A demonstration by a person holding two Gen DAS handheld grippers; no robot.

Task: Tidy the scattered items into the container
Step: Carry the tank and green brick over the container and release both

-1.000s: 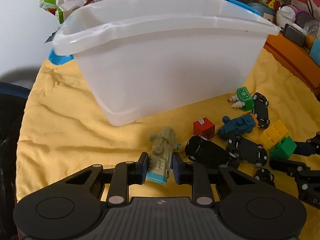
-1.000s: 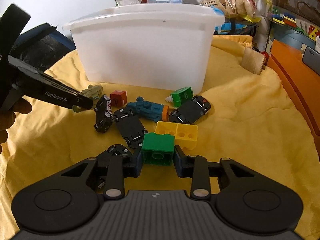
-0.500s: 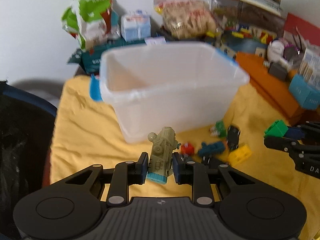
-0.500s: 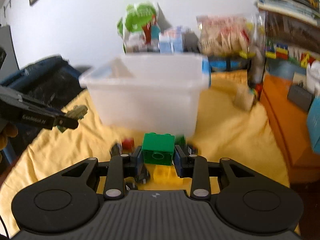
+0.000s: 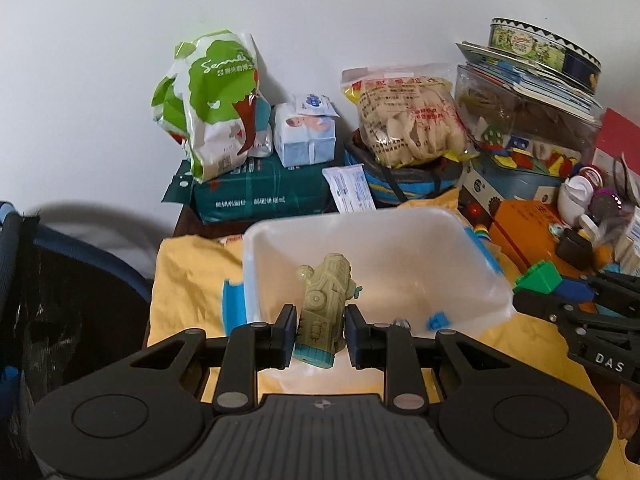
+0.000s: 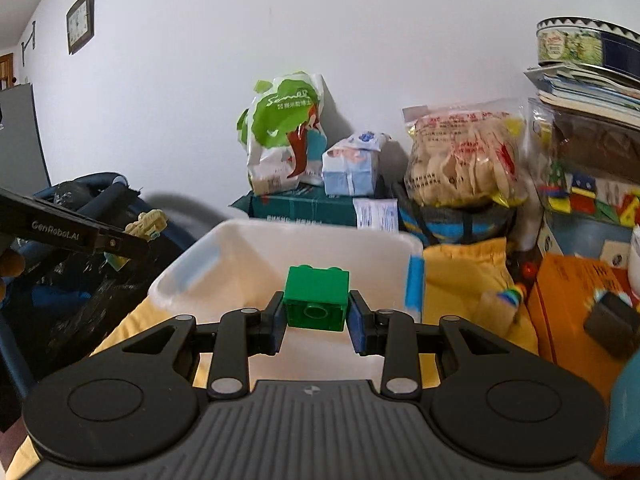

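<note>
Right gripper [image 6: 316, 322] clamps green brick [image 6: 316, 298] above bin [image 6: 192, 276]

Left fingers [image 5: 286, 330]: toy train [image 5: 326, 304] sitting between them, bin [image 5: 472, 256] lying ahead.
Right fingers [image 6: 357, 328]: block [image 6: 316, 298] sitting between them, same bin [image 6: 400, 246] lying ahead.

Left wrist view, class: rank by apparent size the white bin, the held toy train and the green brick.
1. white bin
2. toy train, though it sits nearest the camera in the left gripper
3. green brick
</note>
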